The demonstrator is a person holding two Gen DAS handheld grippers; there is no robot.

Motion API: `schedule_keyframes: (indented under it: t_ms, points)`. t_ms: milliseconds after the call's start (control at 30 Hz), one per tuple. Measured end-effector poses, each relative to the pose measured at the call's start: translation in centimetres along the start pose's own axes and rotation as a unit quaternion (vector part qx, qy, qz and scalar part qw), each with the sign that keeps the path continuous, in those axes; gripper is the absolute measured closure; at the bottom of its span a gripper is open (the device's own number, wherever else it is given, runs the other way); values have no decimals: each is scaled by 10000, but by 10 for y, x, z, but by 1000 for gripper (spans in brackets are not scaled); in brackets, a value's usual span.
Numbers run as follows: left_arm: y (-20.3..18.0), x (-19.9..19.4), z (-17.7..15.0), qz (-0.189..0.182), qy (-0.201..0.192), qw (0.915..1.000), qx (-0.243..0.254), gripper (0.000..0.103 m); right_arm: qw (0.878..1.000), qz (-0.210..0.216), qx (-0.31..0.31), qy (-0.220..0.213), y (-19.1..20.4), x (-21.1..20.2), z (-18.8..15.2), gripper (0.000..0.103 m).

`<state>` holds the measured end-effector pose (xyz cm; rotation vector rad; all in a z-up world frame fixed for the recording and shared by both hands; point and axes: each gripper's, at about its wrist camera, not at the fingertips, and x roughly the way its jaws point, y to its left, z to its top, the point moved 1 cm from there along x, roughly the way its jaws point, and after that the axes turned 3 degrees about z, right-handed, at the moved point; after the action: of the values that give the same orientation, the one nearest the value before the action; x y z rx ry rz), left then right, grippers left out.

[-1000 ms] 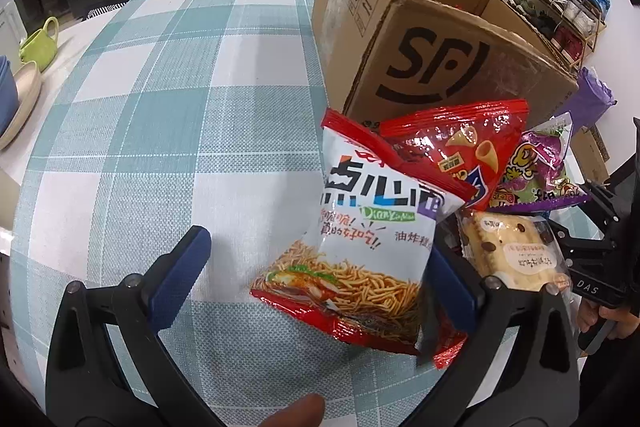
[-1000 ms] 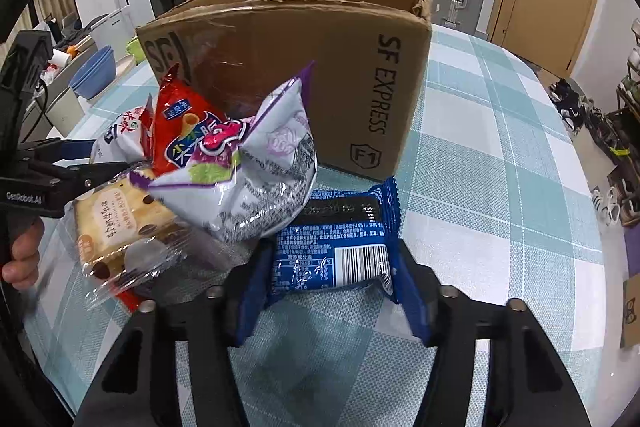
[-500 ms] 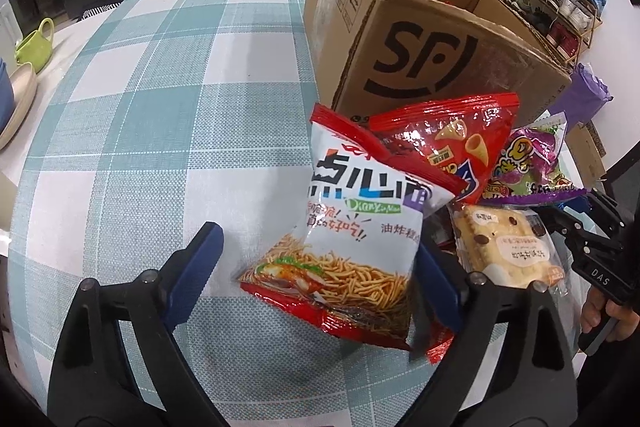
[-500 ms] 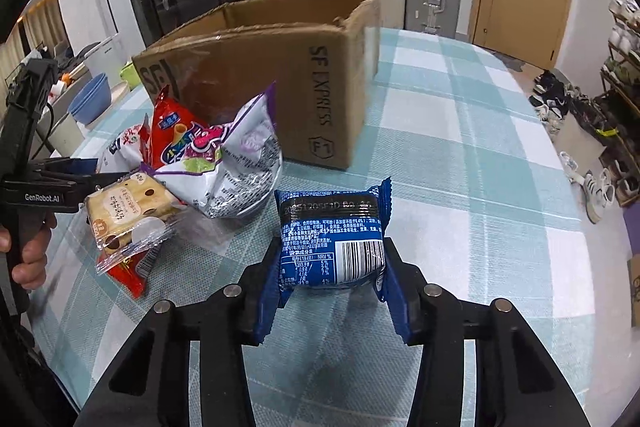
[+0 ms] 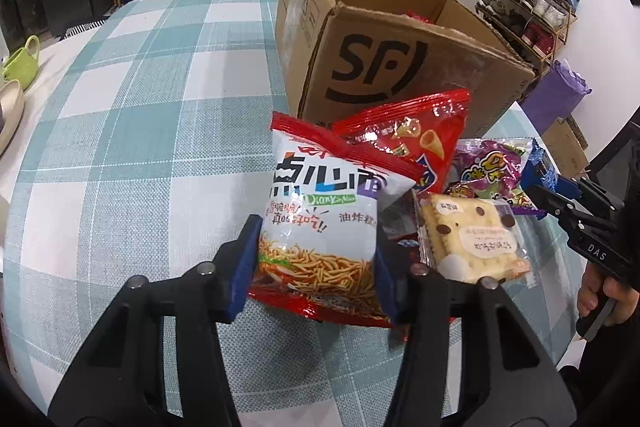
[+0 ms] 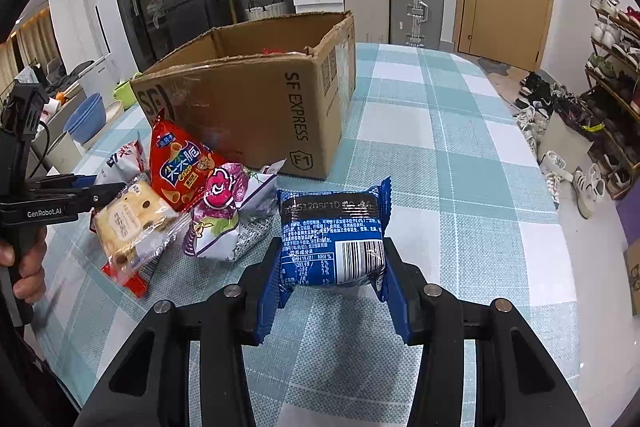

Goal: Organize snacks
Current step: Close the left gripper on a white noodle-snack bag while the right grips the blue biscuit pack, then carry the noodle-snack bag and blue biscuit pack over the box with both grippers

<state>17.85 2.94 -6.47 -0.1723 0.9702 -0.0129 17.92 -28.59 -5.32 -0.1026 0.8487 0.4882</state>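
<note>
Snacks fill both your tools: your left gripper (image 5: 316,259), its jaws just closed, pinches the noodle bag (image 5: 324,223) at six o'clock from the cardboard box (image 5: 384,67), while your right gripper (image 6: 330,279) clamps the blue packet (image 6: 332,239).

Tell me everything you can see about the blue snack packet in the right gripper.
The blue snack packet is a small, glossy foil pillow pack with crimped, zigzag-cut ends. Its back faces the camera: white nutrition print, a barcode and a dark band with a stamped code. It stands roughly upright, clamped at both sides by the right gripper, whose blue pads press its edges in. It seems lifted off the checked tablecloth, apart from the other snacks and short of the cardboard box.
</note>
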Motion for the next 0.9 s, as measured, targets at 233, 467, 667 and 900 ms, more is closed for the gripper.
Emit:
schedule_keyframes:
  t_ms: [233,467,667,900]
  points:
    - [-1,-17,-1,-1,-174,9998,-43,57,9998,-33,8,-179,4,-16,0,57]
    - [-1,-42,-5,4,-428,9990,-89,57,9989,22,-3,-464,12,-43,0,57]
    - [-6,-72,-10,-16,-713,9974,-126,57,9974,62,-85,-715,26,-70,-3,57]
    - [-14,-105,-15,-41,-987,9950,-128,57,9954,152,-165,-931,39,-93,-3,57]
